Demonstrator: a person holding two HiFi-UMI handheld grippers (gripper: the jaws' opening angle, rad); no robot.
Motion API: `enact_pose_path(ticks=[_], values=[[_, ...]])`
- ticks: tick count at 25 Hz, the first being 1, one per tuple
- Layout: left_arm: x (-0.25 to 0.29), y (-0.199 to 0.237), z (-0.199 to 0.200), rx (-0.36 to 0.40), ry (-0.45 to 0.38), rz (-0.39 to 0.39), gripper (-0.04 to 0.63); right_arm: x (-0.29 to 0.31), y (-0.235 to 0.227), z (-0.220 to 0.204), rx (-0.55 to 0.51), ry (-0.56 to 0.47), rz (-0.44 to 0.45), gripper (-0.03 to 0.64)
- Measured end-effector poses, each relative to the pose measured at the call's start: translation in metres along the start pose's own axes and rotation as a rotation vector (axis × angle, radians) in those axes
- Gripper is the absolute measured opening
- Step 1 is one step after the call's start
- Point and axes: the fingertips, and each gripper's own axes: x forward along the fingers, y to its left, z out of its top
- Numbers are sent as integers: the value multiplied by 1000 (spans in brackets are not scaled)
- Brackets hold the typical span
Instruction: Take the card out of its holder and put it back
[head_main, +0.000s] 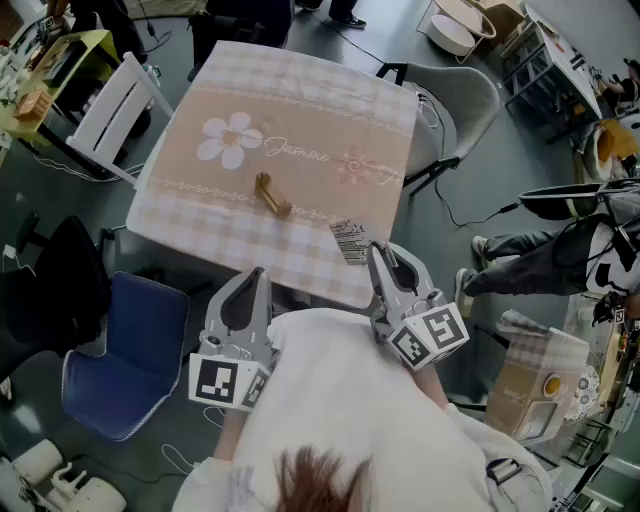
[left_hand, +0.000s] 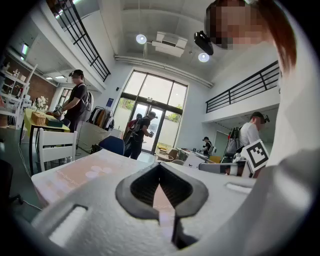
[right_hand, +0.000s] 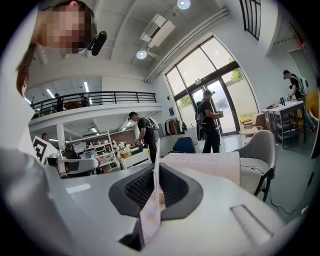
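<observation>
Clamping the card (head_main: 349, 240), right gripper (head_main: 377, 252) covers its corner

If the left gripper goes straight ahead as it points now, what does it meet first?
Likely the tablecloth at its near edge; the left gripper sits just short of it. The card holder lies further along.

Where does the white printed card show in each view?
Head view: the white printed card at the right gripper's tip, over the near right corner of the beige checked tablecloth.
Left gripper view: not in it.
Right gripper view: edge-on, low centre, clamped.
Shared landmark: that tablecloth.
</observation>
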Motion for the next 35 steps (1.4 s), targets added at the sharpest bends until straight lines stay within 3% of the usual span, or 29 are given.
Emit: enact_pose_path(ticks=[14,26,35], values=[[-12,19,-4,-61,-22,59,0,1,5,-4,0,7,-9,18],[-20,40,1,-95,-48,128,0,24,18,-6,-22,48,48,18],[-9,47,4,-86,-39,117,0,33,13,-1,-18,36,34,18]])
